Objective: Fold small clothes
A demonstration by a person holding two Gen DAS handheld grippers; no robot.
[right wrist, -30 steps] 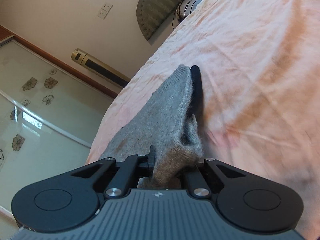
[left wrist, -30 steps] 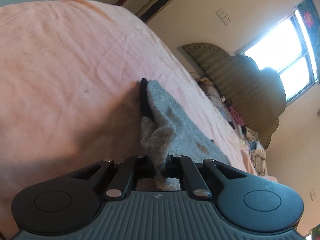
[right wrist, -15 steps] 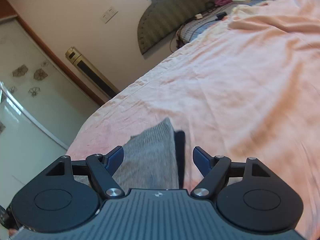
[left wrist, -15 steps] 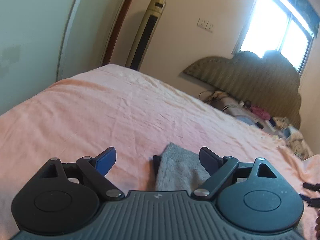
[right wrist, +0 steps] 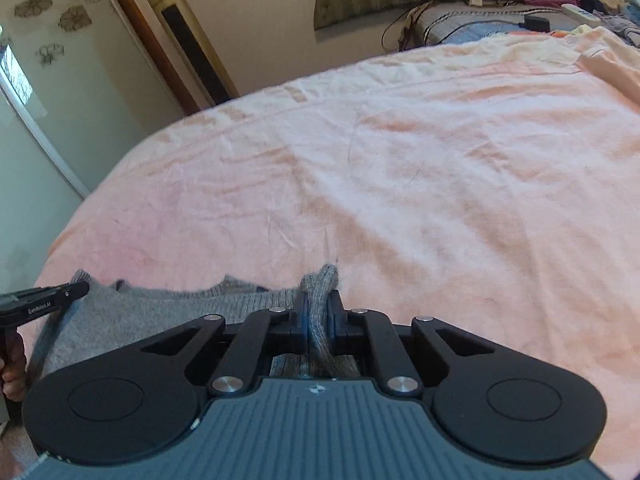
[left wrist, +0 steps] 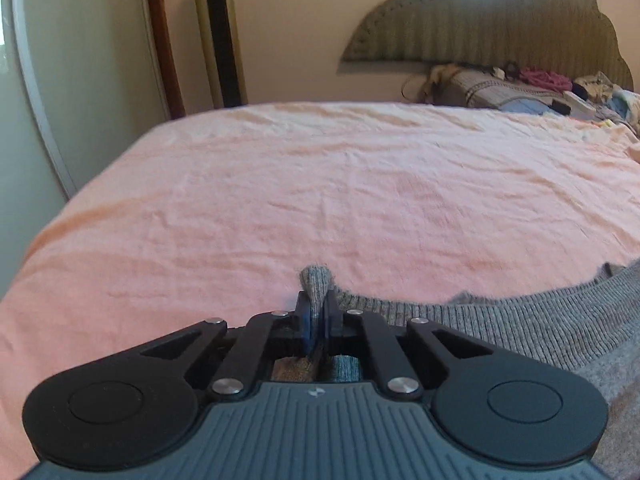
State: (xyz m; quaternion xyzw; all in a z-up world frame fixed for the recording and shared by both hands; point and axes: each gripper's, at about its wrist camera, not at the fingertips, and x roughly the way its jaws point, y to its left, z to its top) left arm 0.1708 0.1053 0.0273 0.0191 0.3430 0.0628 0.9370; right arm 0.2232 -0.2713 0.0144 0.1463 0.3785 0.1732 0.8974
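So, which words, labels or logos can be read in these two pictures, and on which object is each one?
"EenRobot.AI", as far as it can be read: white print on the side of the left gripper, at the left edge of the right wrist view; the first letters are blurred.
A small white emblem, no letters: on the grey ribbed body behind the right gripper, and the same in the left wrist view.
No other text shows.

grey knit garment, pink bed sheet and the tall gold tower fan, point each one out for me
grey knit garment [left wrist: 520, 332], left wrist view, on its ribbed edge
pink bed sheet [left wrist: 320, 184], left wrist view, on a bare middle stretch
tall gold tower fan [right wrist: 188, 36], right wrist view, on its dark front panel
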